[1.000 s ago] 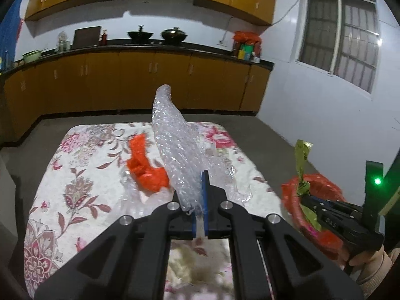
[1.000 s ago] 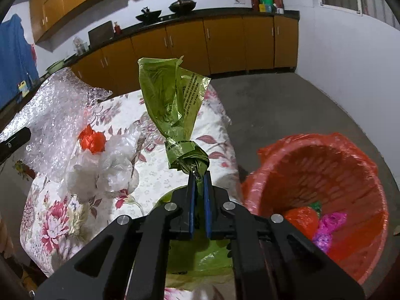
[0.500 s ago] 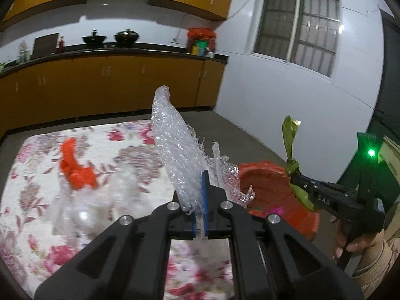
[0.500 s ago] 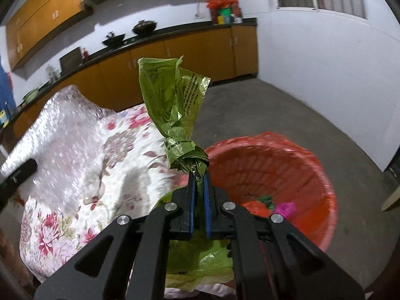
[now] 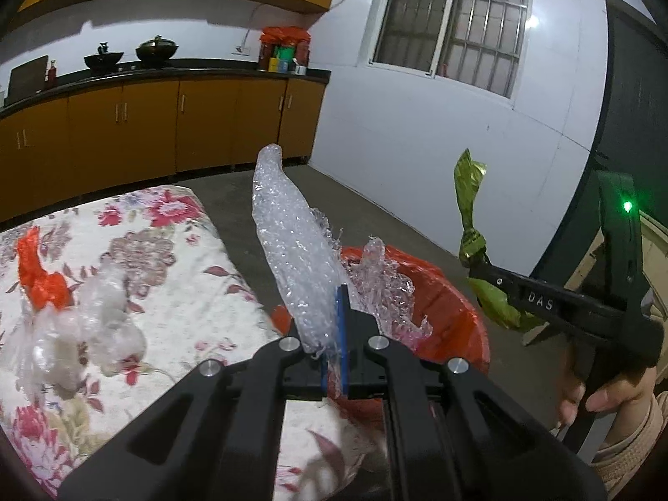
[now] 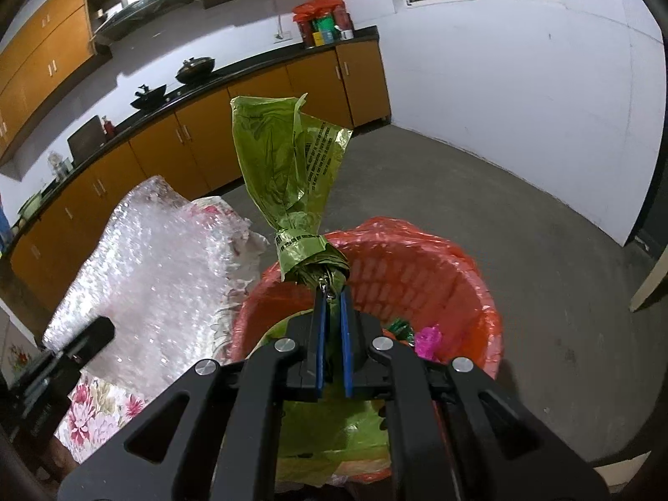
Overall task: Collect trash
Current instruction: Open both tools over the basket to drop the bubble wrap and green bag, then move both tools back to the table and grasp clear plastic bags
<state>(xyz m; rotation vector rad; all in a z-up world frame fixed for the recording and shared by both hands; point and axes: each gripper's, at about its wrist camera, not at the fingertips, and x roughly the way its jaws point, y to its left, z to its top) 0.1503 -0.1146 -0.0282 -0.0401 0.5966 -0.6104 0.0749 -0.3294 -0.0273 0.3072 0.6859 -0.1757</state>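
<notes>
We are partway through picking up the trash. Our left gripper (image 5: pixel 334 321) is squeezed shut on a long piece of bubble wrap (image 5: pixel 288 246), which sticks up toward 12 o'clock from it. Our right gripper (image 6: pixel 330 313) is squeezed shut on a knotted green bag (image 6: pixel 292 175), right at its knot. Both pieces hang over or just beside the red bin (image 6: pixel 421 267), which sits on the floor at about 3 o'clock from the flowered worktop (image 5: pixel 179 292). In the bin we can see a pink scrap (image 6: pixel 428 338) and a bit of green already lying at the bottom, so some trash is in. We think the next thing is to let go of both pieces over the bin. On the worktop, at about 9 o'clock in the left view, an orange scrap (image 5: pixel 39 279) and some crumpled clear plastic (image 5: pixel 83 334) are still waiting.
</notes>
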